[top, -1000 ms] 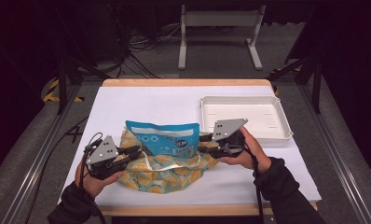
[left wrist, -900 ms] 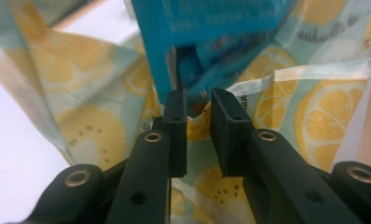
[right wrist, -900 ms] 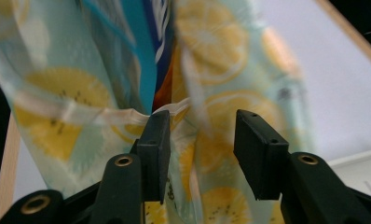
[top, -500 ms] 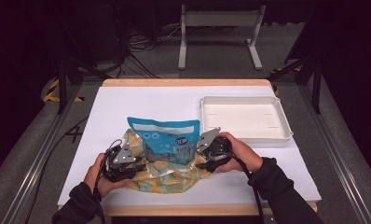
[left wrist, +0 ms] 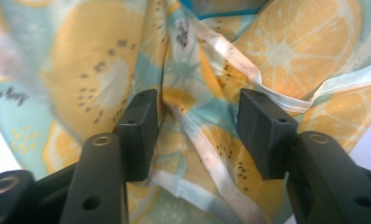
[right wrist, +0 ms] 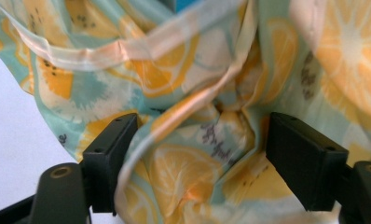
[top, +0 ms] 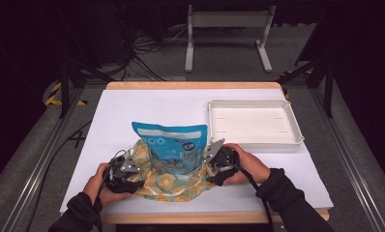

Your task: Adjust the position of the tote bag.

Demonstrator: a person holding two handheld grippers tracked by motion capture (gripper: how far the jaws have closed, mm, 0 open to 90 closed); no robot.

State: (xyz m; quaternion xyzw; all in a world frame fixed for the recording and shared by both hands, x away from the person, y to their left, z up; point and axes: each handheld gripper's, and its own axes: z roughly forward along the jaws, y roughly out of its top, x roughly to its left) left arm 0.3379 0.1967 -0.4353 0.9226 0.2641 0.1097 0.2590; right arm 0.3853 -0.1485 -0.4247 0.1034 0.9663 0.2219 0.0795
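A blue snack packet (top: 171,145) stands upright inside a thin bag printed with orange slices (top: 169,184), which lies slumped around its base on the white table (top: 132,106). My left gripper (top: 138,169) is at the bag's left edge and my right gripper (top: 211,166) at its right edge. In the left gripper view the jaws (left wrist: 197,126) have just been opening; loose bag fabric (left wrist: 277,51) and a pale hem lie between the pads, unpinched. In the right gripper view the jaws (right wrist: 202,149) have also been opening, with crumpled fabric (right wrist: 183,172) slack between them.
A shallow white tray (top: 256,102) sits on the table's right half, just beyond my right hand. Metal rails run along both sides of the table, with stand legs and cables on the floor behind it.
Both hands have come down toward the table with the bag's edges. The bag has sunk from around the packet's middle to a heap at its base, and both sets of jaws have parted.
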